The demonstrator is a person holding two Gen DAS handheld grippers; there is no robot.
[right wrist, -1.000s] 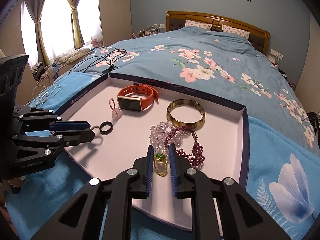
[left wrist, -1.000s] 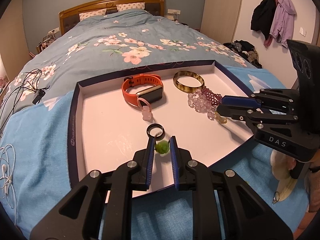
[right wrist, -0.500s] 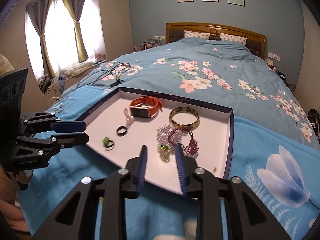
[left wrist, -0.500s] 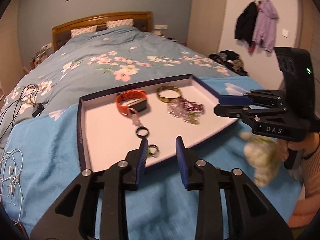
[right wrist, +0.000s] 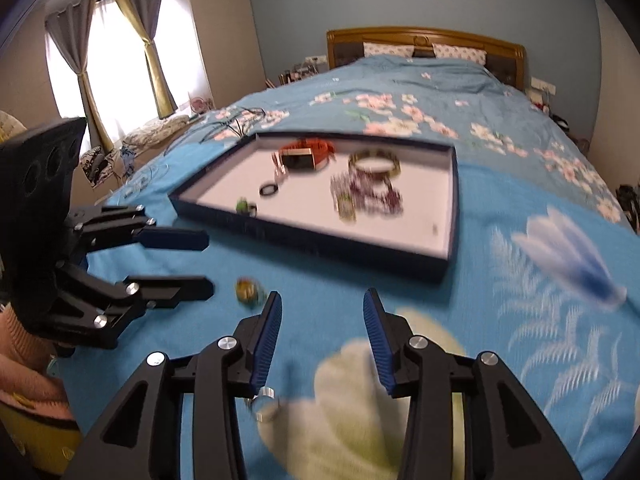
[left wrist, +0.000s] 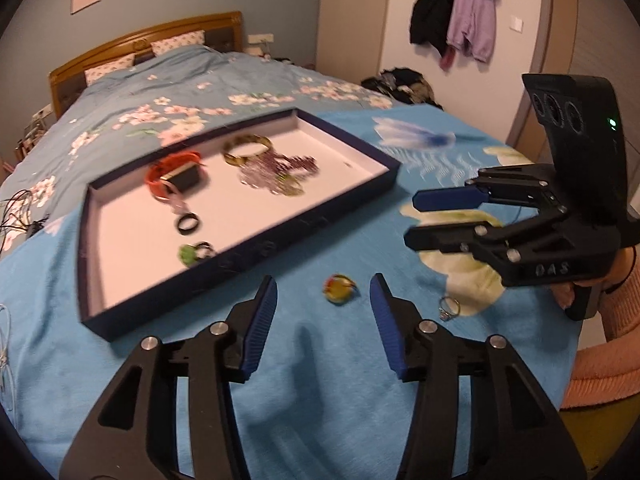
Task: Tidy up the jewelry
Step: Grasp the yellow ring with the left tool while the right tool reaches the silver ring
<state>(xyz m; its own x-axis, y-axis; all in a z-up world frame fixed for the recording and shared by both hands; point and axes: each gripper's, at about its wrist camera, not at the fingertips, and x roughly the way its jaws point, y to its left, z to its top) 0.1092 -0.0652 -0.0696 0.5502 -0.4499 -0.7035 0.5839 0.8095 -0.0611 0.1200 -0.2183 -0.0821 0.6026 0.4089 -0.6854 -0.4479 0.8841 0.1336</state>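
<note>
I've pulled both grippers back off the shallow navy-walled tray with the white floor [left wrist: 240, 252] and out over the blue bedspread [left wrist: 320, 360] along its near edge. My left gripper [left wrist: 323, 304], which was pinching the green-stoned ring [left wrist: 190, 253], has let it go; the ring lies in the tray's near left corner, and the jaws are opening, empty, either side of a small yellow-and-red ring [left wrist: 339, 288] on the spread. My right gripper [right wrist: 320, 316] has released the yellowish pendant [right wrist: 345, 206] and is opening, empty.

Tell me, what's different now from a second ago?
Both tongs, left and right, let go, backed out of the tray and are opening, empty. The green ring and pendant stay behind. Watch and bangle unchanged.
</note>
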